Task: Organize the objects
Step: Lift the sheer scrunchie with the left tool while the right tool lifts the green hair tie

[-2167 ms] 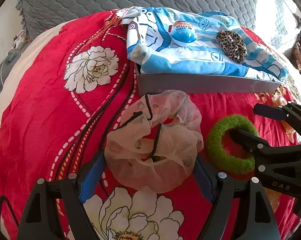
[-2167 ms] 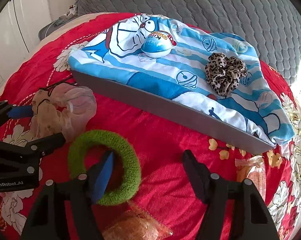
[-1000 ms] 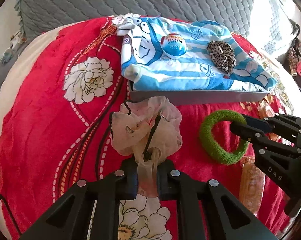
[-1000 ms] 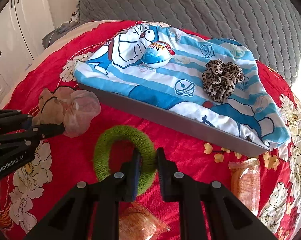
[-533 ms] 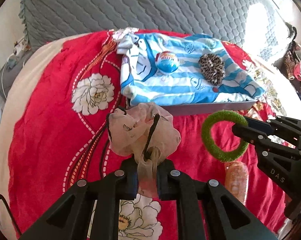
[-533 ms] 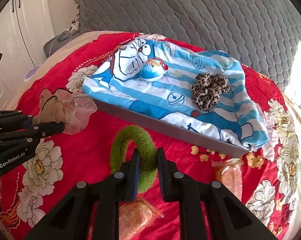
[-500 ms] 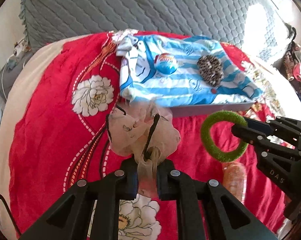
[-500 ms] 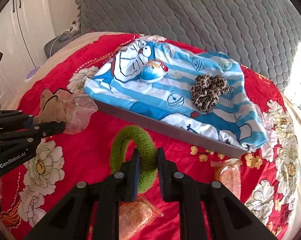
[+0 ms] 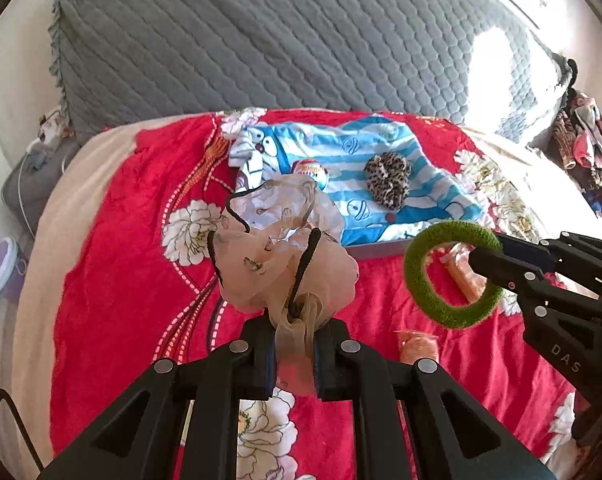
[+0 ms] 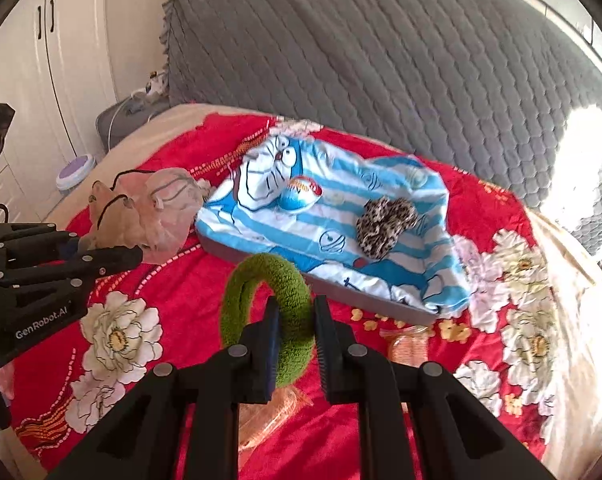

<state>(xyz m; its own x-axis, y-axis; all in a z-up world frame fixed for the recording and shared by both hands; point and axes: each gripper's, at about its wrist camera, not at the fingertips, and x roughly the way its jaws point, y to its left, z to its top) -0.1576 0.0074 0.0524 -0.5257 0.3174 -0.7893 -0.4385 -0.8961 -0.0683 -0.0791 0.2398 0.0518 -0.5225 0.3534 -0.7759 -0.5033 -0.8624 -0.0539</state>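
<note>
Sheer scrunchie (image 9: 285, 252), light & floppy, hangs above the bed in our left tongs (image 9: 295, 344), pinched by its gathered edge, w/ the green scrunchie (image 10: 269, 312), soft & springy, clamped by its band in our right tongs (image 10: 295, 344).

Leopard scrunchie (image 10: 385, 226) right of egg (image 10: 299, 195) (both on tray (image 10: 365, 300)).

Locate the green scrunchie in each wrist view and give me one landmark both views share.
Left wrist: green scrunchie at right of centre, clamped by the right gripper.
Right wrist: green scrunchie at lower centre, between this gripper's own fingers.
Shared landmark: leopard-print scrunchie on the blue striped cloth.
</note>
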